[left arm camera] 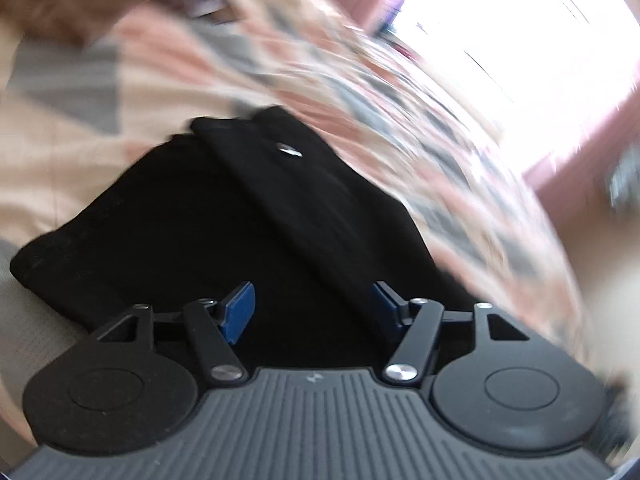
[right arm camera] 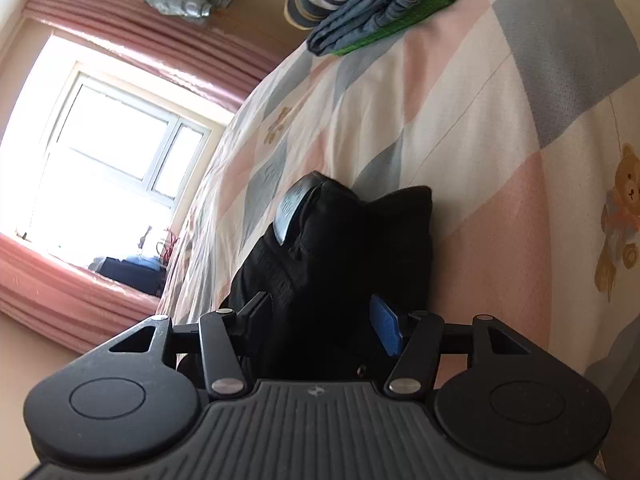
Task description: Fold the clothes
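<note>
A black garment (left arm camera: 224, 216) lies folded on a checked bedspread (left arm camera: 80, 128), with a small shiny stud (left arm camera: 286, 149) near its far end. My left gripper (left arm camera: 313, 308) hangs just over its near part, blue pads (left arm camera: 239, 309) apart, nothing pressed between them. The left wrist view is blurred on its right side. In the right wrist view the same black garment (right arm camera: 344, 264) shows a grey label (right arm camera: 289, 210) at its far corner. My right gripper (right arm camera: 320, 326) stands open around the cloth's near end, its blue pad (right arm camera: 386, 326) clear of the fabric.
The bedspread (right arm camera: 480, 140) has pink, grey and cream squares with teddy bears (right arm camera: 624, 216). A pile of folded clothes (right arm camera: 360, 4), striped, blue and green, sits at its far end. A bright window (right arm camera: 112, 144) with pink curtains (right arm camera: 160, 64) lies beyond the bed's left edge.
</note>
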Motion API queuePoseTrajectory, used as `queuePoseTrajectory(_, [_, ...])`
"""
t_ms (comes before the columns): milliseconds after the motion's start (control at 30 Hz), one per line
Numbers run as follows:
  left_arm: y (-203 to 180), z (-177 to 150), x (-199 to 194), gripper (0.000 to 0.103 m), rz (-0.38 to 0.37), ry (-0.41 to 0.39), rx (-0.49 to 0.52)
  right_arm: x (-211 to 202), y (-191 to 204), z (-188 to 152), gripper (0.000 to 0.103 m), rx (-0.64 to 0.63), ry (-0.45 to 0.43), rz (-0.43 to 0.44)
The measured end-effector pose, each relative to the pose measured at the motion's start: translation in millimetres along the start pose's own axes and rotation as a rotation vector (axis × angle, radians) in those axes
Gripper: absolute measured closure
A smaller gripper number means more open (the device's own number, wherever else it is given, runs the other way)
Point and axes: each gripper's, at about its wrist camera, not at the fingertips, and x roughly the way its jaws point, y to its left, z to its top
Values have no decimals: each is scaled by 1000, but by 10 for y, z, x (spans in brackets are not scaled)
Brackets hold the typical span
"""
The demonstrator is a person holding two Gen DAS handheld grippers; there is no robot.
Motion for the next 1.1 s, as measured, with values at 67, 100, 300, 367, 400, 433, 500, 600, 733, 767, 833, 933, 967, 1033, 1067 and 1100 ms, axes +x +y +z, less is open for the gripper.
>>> queuePoseTrajectory(67, [127,133,114,43,-26,-13,-108,56,-13,24,45,20,-1,6])
queuePoseTrajectory(100, [174,190,175,42,-41,-18,-154,51,-31,12,45,17,-2,8])
queuePoseTrajectory(300, [246,399,516,42,-47,-48,-286,122,-81,-2,45,22,-6,12])
queuePoseTrajectory(367, [182,447,564,57,-31,-51,-267,148,-90,7,45,38,-4,9])
queuePoseTrajectory(400, [109,476,558,74,-30,-55,-223,142,-81,10,45,42,-2,7])
queuePoseTrajectory(433, [28,509,545,96,-26,-59,-175,137,-72,13,45,46,-1,5])
queuePoseTrajectory(500, [-185,592,433,102,-19,-92,-53,170,-16,48,47,31,9,-6])
queuePoseTrajectory(600, [-460,691,96,102,-66,-186,76,194,176,142,84,-62,16,-89])
queuePoseTrajectory(733, [-559,621,-585,102,-196,-344,150,-6,373,256,90,-115,-21,-2])
queuePoseTrajectory(767, [-523,542,-750,102,-215,-382,165,-81,420,281,90,-124,-36,18])
queuePoseTrajectory(833, [-362,334,-949,102,-178,-414,190,-231,455,308,90,-128,-63,52])
queuePoseTrajectory(933, [74,41,-708,100,-34,-270,155,-372,288,248,90,-107,-60,35])
queuePoseTrajectory(967, [226,-63,-532,100,21,-190,134,-356,197,198,89,-102,-49,-1])
queuePoseTrajectory(1033, [503,-285,-271,100,92,-83,74,-258,5,90,86,-111,-10,-98])
queuePoseTrajectory(1067, [598,-364,-248,100,79,-91,34,-212,-92,50,80,-97,8,-116])
queuePoseTrajectory(1100, [653,-404,-272,100,55,-111,-7,-178,-179,15,78,-82,23,-128])
